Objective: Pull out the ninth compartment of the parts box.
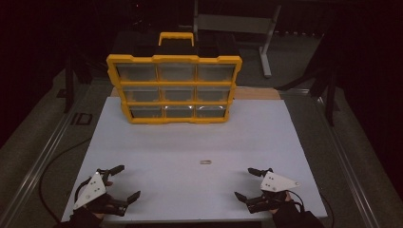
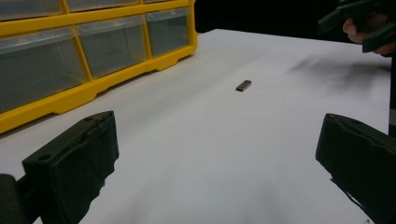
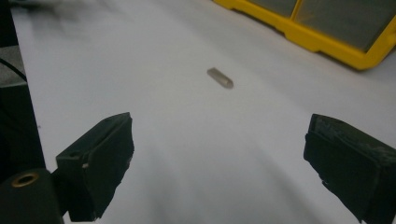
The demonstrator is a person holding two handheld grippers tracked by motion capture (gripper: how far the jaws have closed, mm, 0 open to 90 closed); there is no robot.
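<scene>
one small flat grey metal piece (image 1: 206, 162) ahead of both grippers, one yellow plastic organiser (image 1: 174, 88) beyond it with nine clear drawers.

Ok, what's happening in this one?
A person holds a hand-held gripper in each hand at the near edge of a white table. The left hand-held gripper and right hand-held gripper are both open and hold nothing. A small metal piece lies untouched between them. A yellow drawer organizer stands at the far side, drawers closed.

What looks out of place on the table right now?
Only the small metal piece, lying loose on the white board, apart from the yellow drawer cabinet, whose drawers all look shut. Nothing looks spilled or damaged.
</scene>
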